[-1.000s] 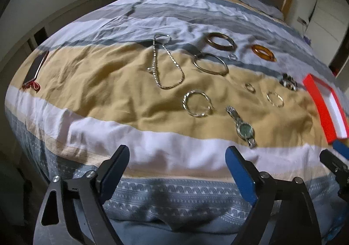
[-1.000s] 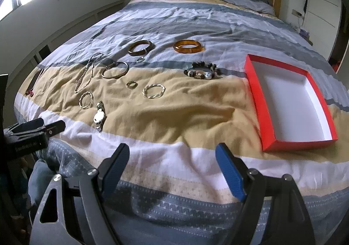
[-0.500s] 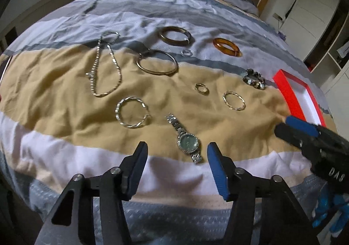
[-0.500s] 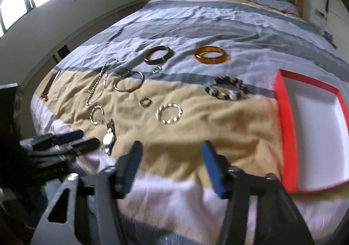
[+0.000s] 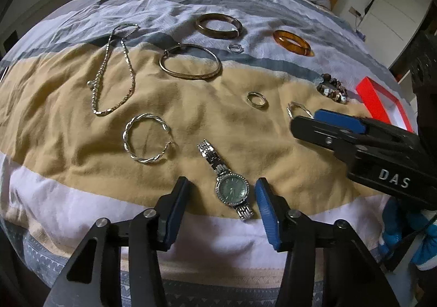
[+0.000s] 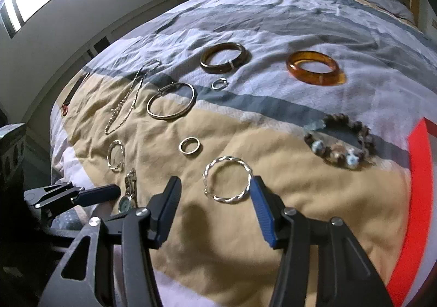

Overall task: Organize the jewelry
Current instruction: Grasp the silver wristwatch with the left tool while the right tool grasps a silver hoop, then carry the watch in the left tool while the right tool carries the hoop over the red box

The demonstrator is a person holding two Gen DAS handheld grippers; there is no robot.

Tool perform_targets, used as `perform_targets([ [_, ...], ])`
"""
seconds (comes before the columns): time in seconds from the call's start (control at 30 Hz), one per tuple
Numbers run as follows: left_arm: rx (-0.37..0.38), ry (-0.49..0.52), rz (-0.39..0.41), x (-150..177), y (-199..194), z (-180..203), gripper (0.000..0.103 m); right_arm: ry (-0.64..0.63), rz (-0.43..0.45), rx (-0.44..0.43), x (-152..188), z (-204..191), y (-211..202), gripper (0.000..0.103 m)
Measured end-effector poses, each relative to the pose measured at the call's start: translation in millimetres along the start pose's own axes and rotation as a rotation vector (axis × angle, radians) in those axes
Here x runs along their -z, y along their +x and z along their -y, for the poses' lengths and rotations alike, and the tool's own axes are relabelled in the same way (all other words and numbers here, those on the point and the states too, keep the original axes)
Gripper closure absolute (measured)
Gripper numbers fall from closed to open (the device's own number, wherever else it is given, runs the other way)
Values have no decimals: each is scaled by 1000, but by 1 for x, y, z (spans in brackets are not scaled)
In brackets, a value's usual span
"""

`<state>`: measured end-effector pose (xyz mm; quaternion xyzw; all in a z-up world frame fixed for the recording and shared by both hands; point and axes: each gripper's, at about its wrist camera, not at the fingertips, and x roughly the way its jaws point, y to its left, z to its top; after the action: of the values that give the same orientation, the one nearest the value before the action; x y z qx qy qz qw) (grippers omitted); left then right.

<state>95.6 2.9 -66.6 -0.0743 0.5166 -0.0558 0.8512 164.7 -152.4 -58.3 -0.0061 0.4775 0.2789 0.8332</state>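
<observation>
Both grippers dropped closer to striped duvet since earlier frames. Left gripper jaws closing, astride watch, pads not touching, nothing held. Watch: round green dial, steel link band, long axis running away from me, tilted left. Right gripper part open over twisted silver bangle, empty. Gold ring just beyond; red box at right.

The watch is shiny metal, the twisted bangle polished silver, the amber bangle glossy, and the bedcover matt, creased cloth.
</observation>
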Motion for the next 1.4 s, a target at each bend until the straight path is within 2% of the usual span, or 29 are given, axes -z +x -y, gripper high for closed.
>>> perform_targets([
  [0.17, -23, 17, -8, -3, 6, 6, 68, -7, -8, 0, -3, 3, 11, 53],
  [0.3, -34, 24, -12, -4, 9, 8, 70, -15, 16, 15, -6, 4, 6, 53],
  [0.47, -44, 36, -13, -4, 14, 11, 79, -26, -21, 30, -5, 5, 20, 53],
  [0.5, -40, 31, -13, -4, 14, 10, 79, -29, -22, 34, -5, 4, 21, 55],
  [0.53, -33, 26, -12, -4, 14, 8, 79, -34, -22, 40, -5, 4, 21, 64],
  [0.73, -10, 43, 13, -2, 2, 10, 80, -28, -14, 49, -2, 2, 13, 65],
  [1.13, -1, 77, 86, 1, -41, 21, 80, 39, 76, 57, 15, -7, -50, 65],
  [1.4, 43, 128, 132, 5, -71, 48, 79, 83, 147, 110, 36, 0, -104, 65],
])
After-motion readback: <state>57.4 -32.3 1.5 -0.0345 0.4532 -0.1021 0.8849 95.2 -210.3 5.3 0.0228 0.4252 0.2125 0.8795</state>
